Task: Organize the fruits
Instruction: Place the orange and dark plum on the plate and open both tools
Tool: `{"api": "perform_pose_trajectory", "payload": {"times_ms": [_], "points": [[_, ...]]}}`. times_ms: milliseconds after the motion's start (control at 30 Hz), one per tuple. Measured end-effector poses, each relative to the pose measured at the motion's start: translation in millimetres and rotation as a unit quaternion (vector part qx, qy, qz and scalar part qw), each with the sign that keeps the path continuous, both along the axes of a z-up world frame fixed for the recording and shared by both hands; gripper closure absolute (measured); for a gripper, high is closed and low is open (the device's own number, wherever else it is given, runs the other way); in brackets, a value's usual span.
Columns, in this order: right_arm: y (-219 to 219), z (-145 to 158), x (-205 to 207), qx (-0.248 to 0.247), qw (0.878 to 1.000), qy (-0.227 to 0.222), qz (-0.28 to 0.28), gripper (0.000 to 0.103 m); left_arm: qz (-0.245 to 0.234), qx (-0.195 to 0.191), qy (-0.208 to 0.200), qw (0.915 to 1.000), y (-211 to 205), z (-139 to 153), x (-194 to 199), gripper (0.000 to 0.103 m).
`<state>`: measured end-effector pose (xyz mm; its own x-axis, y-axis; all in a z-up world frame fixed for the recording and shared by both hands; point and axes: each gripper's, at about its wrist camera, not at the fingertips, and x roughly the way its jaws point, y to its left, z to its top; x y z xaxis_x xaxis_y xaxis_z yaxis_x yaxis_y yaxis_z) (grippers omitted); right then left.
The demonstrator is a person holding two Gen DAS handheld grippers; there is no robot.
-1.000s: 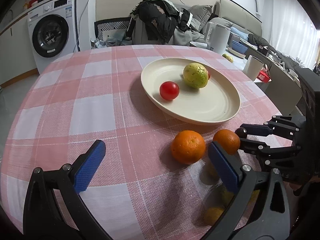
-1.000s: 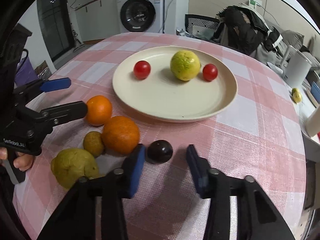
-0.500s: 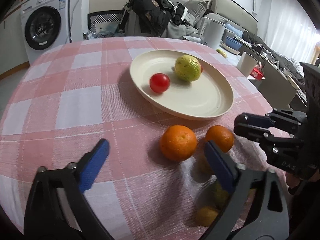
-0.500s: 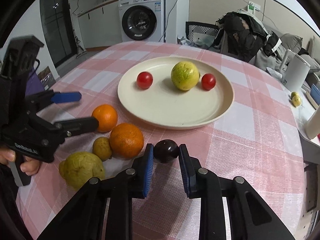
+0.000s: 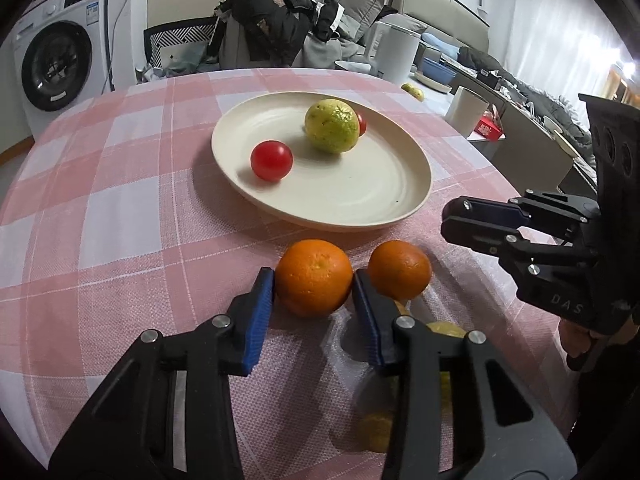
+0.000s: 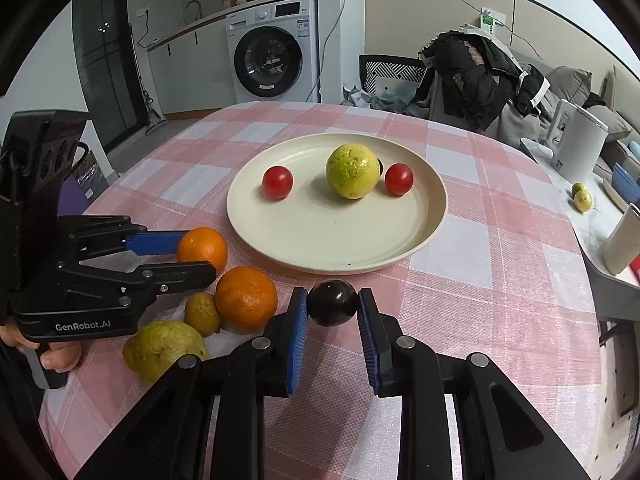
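Observation:
A cream plate (image 5: pixel 372 200) (image 6: pixel 336 240) holds a yellow-green fruit (image 5: pixel 331 126) (image 6: pixel 352 171) and two red tomatoes (image 6: pixel 277 182) (image 6: pixel 399 179). My left gripper (image 5: pixel 314 280) (image 6: pixel 192 250) is shut on an orange (image 5: pixel 314 277) (image 6: pixel 203 249) in front of the plate. A second orange (image 5: pixel 399 268) (image 6: pixel 246 297) lies beside it. My right gripper (image 6: pixel 332 303) (image 5: pixel 460 216) is shut on a dark plum (image 6: pixel 332 307), held just above the cloth near the plate's rim. A small yellow fruit (image 6: pixel 201 313) and a green pear-like fruit (image 6: pixel 164 349) lie near the oranges.
The round table has a pink checked cloth (image 5: pixel 120 208). Behind it stand a washing machine (image 6: pixel 272 64), a chair piled with clothes (image 6: pixel 476 68) and a white appliance (image 6: pixel 580 140). The table edge runs close on the right (image 6: pixel 580 248).
My left gripper moved forward and closed on the orange. My right gripper closed on the dark plum and lifted it slightly.

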<state>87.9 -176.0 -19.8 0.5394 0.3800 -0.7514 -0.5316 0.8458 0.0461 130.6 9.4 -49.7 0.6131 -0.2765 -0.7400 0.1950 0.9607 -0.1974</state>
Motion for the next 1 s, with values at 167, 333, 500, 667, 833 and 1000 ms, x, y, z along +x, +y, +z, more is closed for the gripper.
{"api": "perform_pose_trajectory", "payload": {"times_ms": [167, 333, 500, 667, 833, 1000], "points": [[-3, 1, 0, 0.011, 1.0, -0.006, -0.006, 0.077, 0.006, -0.005, -0.02, 0.9998, 7, 10, -5, 0.066], [-8, 8, 3, 0.041, 0.999, -0.02, -0.017, 0.077, 0.009, -0.01, -0.048, 0.9988, 6, 27, -7, 0.066], [-8, 12, 18, 0.066, 0.997, -0.014, -0.035, 0.077, 0.012, -0.004, -0.052, 0.9986, 1, 35, 5, 0.066], [-3, 7, 31, 0.064, 0.997, -0.008, -0.044, 0.077, 0.014, -0.001, -0.049, 0.9987, -6, 33, 21, 0.066], [-1, 2, 39, 0.063, 0.997, -0.001, -0.053, 0.072, 0.019, 0.0, -0.051, 0.9985, -8, 31, 25, 0.065], [-7, 7, 34, 0.059, 0.996, -0.017, -0.064, 0.059, 0.027, 0.009, -0.049, 0.9984, -5, 32, 20, 0.049]]}}
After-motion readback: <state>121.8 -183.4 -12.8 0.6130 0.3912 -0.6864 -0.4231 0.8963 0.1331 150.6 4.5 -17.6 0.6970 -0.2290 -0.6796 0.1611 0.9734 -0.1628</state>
